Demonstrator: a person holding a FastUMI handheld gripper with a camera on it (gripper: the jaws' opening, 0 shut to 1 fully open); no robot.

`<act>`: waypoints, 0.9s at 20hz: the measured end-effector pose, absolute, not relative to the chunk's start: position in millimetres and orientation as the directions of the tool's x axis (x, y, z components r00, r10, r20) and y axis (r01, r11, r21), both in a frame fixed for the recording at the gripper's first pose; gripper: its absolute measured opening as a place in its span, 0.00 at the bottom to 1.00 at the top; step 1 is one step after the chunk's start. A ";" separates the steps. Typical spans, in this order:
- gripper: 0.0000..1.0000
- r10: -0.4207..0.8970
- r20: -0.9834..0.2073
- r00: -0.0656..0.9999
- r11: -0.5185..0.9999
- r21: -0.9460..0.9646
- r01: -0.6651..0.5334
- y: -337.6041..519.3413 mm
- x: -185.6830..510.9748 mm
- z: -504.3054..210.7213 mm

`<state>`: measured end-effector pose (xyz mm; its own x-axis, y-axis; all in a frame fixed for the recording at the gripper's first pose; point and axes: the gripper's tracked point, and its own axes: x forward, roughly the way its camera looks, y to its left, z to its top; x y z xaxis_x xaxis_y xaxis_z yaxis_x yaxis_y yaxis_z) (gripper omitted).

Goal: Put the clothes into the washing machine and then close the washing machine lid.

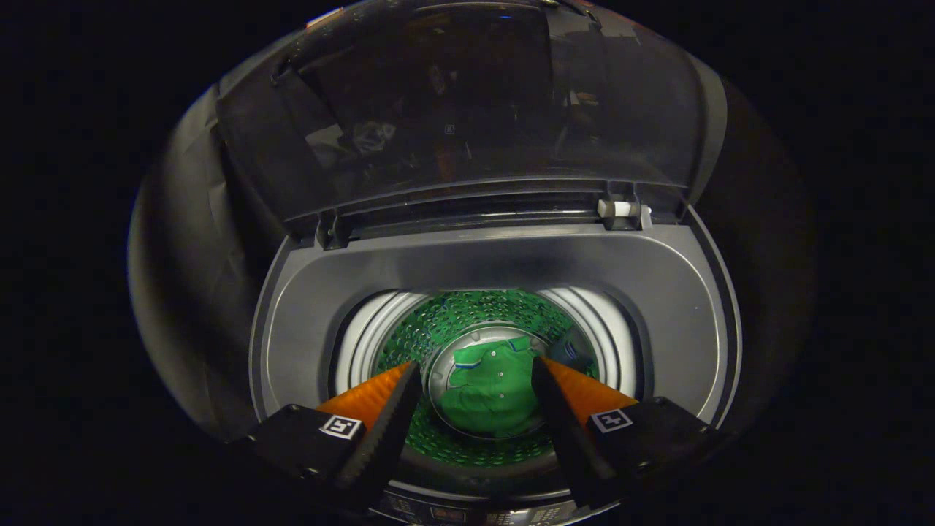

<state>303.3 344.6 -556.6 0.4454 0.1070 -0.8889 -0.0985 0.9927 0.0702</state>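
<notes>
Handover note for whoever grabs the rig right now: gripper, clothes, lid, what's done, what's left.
Gripper: fingers open, holding nothing, poised over the washer's opening.
Clothes: a green shirt lies at the bottom of the drum, seen between the fingers and well below them.
Lid: raised, standing up behind the opening beyond the fingers.
Done: shirt is in the drum.
Left: reach up to the lid and bring it down shut. Whether more clothes wait outside the washer cannot be told from this view.
</notes>
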 end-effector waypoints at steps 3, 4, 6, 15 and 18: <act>0.98 0.121 -0.884 0.451 0.992 0.092 -0.086 346.2 299.6 -540.1; 0.98 0.122 -0.876 0.466 0.992 0.091 -0.089 346.3 300.6 -529.3; 0.98 0.116 -0.848 0.518 0.991 0.068 -0.111 344.7 307.6 -499.1; 0.98 0.157 -0.691 0.706 0.983 0.040 -0.179 358.4 348.3 -360.6; 0.98 0.177 -0.641 0.747 0.980 0.043 -0.195 366.6 366.7 -331.4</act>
